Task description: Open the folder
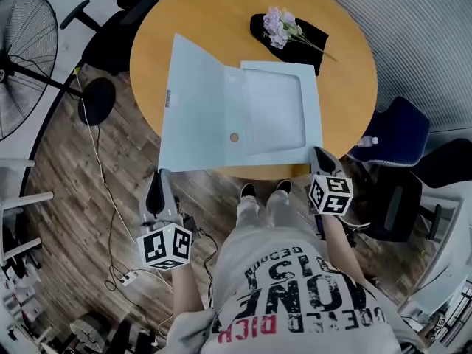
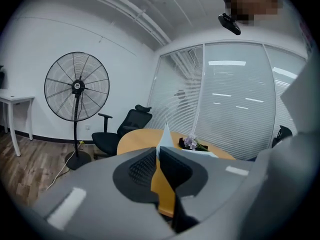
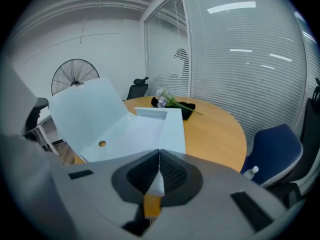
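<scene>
A pale-blue folder (image 1: 273, 113) lies open on the round wooden table (image 1: 214, 13), its near edge over the table's rim. Its left cover (image 1: 195, 102) stands tilted up, and white sheets sit in the right half (image 3: 145, 129). My left gripper (image 1: 163, 174) is at the cover's near-left corner. In the left gripper view the cover (image 2: 165, 136) shows edge-on between the nearly closed jaws of that gripper (image 2: 158, 151). My right gripper (image 1: 318, 154) is shut on the folder's near-right corner, where a pale sheet shows between its pads (image 3: 159, 156).
A sprig of purple flowers (image 1: 280, 26) lies on a black cloth (image 1: 302, 39) at the table's far side. A standing fan (image 1: 26, 57) and a black chair (image 1: 110, 39) are at the left. At the right stands a blue chair (image 1: 402, 127) with a bottle (image 1: 369, 141). Cables run over the wooden floor (image 1: 110, 220).
</scene>
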Demonstrator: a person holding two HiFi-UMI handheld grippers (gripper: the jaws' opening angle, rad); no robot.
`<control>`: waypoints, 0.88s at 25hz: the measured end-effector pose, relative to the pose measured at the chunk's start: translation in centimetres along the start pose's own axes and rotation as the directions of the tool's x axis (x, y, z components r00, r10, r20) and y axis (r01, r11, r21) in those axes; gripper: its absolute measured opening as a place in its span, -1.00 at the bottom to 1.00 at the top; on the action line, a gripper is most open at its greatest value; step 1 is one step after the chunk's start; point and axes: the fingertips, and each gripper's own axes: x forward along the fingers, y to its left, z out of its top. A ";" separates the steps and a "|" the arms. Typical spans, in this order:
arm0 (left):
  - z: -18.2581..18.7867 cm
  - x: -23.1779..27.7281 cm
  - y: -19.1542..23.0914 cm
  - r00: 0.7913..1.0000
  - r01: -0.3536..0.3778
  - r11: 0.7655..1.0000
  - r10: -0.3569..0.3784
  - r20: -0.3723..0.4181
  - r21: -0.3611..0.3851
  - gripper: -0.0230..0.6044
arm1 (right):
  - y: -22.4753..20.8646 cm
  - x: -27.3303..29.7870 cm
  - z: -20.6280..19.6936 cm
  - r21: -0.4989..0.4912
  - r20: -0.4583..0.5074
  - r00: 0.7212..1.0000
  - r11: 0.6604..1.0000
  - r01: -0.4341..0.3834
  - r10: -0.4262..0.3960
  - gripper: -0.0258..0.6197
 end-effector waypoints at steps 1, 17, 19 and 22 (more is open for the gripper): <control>0.1 0.0 -0.2 1.000 0.006 1.000 -0.006 0.002 -0.004 -0.82 | 0.2 -0.1 0.3 0.000 0.007 1.000 1.000 -0.006 0.006 -0.88; 1.3 -0.1 -2.2 0.998 0.051 0.998 -0.052 0.024 0.034 -0.84 | 0.6 -1.1 1.3 0.003 0.036 0.999 0.999 -0.035 0.034 -0.88; 1.5 -0.2 -2.7 0.998 0.061 0.997 -0.062 0.028 0.037 -0.84 | 0.8 -1.4 1.8 0.008 0.051 0.998 0.999 -0.045 0.045 -0.88; 1.7 -0.3 -3.4 0.996 0.076 0.996 -0.077 0.035 0.045 -0.84 | 1.4 -2.2 2.9 0.023 0.090 0.994 0.997 -0.071 0.069 -0.88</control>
